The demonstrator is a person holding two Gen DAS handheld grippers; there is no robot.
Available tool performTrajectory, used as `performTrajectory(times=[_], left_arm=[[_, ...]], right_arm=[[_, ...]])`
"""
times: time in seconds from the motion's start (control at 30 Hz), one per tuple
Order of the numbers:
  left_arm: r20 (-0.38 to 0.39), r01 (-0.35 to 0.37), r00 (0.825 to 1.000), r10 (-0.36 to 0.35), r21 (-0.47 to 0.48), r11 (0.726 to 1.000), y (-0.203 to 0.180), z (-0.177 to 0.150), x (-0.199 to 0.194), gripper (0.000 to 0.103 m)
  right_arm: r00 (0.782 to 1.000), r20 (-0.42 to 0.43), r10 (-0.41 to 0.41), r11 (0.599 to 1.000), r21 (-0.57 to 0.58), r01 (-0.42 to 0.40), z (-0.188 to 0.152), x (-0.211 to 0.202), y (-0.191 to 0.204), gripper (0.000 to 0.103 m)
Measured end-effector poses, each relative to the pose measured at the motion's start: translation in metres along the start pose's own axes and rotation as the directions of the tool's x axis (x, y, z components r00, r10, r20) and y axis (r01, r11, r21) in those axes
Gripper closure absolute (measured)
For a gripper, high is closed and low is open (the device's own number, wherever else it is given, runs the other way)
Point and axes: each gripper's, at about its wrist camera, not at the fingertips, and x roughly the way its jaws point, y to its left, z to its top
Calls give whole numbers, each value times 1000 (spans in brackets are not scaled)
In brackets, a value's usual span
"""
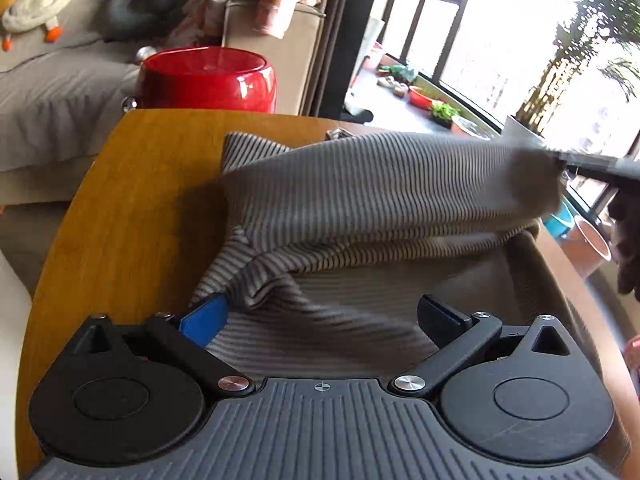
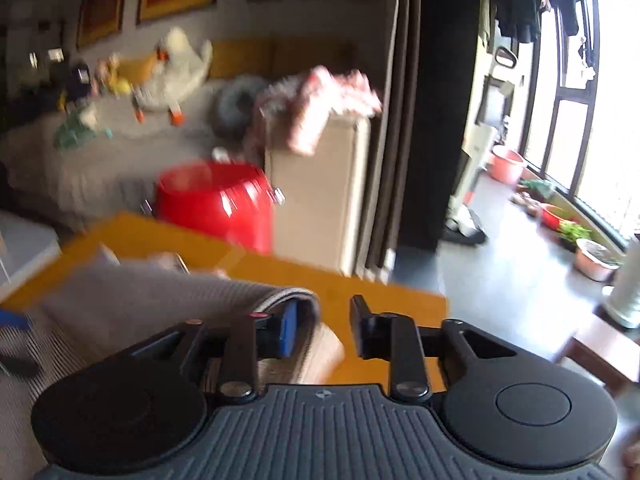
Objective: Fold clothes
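Both grippers, the left gripper [image 1: 324, 312] and the right gripper [image 2: 324, 330], are spread wide over the striped shirt [image 1: 360, 184] half-folded on the wooden table [image 1: 132, 184], so next they should probably pinch an edge.

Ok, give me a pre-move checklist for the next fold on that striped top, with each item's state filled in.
1. Left tongs open: ok, the jaws stand wide apart above the striped top.
2. Right tongs open: ok, there is a clear gap between the jaws.
3. Right tongs free of the cloth: cannot tell, a fold drapes over the blue pad and the picture is blurred.
4. Top lying flat: not ok, one part is lifted and bunched.
5. Top on the table: ok for the near part; the far edge is hidden.
6. Red pot off the table: ok, it sits behind the edge.
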Motion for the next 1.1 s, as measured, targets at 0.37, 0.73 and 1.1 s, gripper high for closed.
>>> performTrajectory(times=[0.37,0.73,1.1], left_arm=[[120,195,974,-191,-25,981,-21,36,-13,0],[200,16,980,20,-179,984,17,72,15,0],[85,45,996,-36,-102,994,8,89,80,0]], right_arm=[[966,74,246,798,551,-245,-21,-9,-39,51],[950,188,248,887,349,-301,30,-19,-5,99],[993,-63,98,934,350,-70,-32,21,-14,79]])
